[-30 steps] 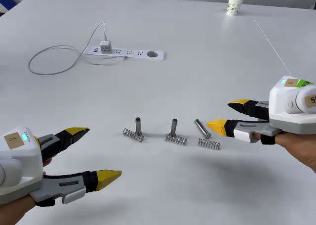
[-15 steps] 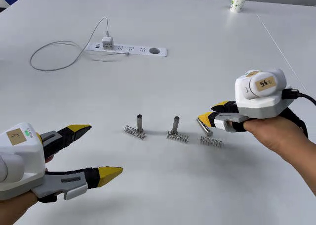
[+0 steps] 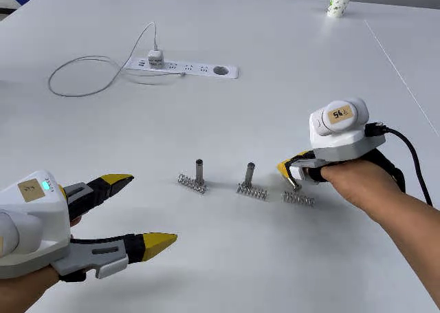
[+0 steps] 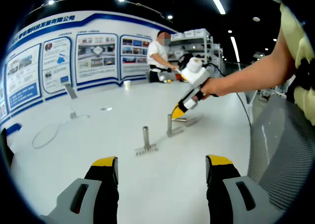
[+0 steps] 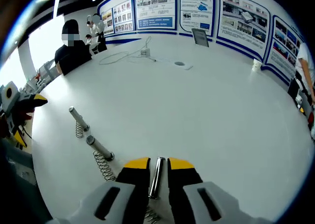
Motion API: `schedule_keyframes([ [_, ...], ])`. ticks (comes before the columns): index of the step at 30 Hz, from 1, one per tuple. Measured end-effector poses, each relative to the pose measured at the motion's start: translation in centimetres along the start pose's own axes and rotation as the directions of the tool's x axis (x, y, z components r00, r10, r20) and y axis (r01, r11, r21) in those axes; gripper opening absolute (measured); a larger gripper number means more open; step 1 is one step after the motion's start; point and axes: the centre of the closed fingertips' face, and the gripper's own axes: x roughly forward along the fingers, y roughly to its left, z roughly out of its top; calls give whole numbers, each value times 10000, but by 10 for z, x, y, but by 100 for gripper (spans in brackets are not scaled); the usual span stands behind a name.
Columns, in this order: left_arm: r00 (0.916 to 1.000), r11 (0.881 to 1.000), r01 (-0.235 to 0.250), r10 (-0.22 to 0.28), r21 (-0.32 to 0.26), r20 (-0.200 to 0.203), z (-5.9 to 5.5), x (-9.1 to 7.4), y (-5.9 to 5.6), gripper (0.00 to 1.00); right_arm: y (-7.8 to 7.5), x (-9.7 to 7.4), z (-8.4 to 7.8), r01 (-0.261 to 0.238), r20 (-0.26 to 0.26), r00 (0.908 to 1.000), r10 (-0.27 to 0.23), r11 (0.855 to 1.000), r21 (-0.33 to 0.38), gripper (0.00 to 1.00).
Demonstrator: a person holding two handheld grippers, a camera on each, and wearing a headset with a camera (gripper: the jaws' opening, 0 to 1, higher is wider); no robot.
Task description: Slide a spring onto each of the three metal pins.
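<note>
Right gripper [image 3: 292,173]: jaws pressed together on the third metal pin [image 5: 156,177], which ran lengthwise between the yellow tips. Whether its foot touched the table could not be told.
Left gripper [image 3: 148,210]: jaws spread, nothing held, hovering well apart from the row.
Other pins: left pin [image 3: 199,168] and middle pin [image 3: 250,172] stood upright and bare.
Springs: left spring [image 3: 191,184] and middle spring [image 3: 252,191] each lay at a pin's foot. The third spring [image 3: 299,199] lay flat on the white table [image 3: 275,86], just beside the right gripper.
Step, as judged: getting the third pin upright and steady; no spring threaded yet.
Doing it well: set the base flat, grip low so the top stays free, and line the coil's axis up with the pin before lowering it.
Risk: the pins look narrow-footed, so a nudge could topple a neighbour.
</note>
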Motion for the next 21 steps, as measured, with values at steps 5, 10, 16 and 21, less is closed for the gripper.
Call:
schedule_keyframes([
  [5,10000,10000,3,-3,-25,-15,-1,0,0,74,-1,7,-3,51,-273,9996,-47,9999,159,13],
  [10,10000,10000,-44,44,-58,-12,-2,-1,1,73,0,9,-8,63,-491,9988,-50,9996,265,12],
  [16,10000,9999,-76,76,-98,-18,-3,-2,2,73,1,9,-7,98,-535,9985,-86,9997,225,11],
  [21,10000,9999,-81,81,-103,-15,-4,-2,2,73,2,7,-7,179,-685,9975,-185,9998,-94,10],
])
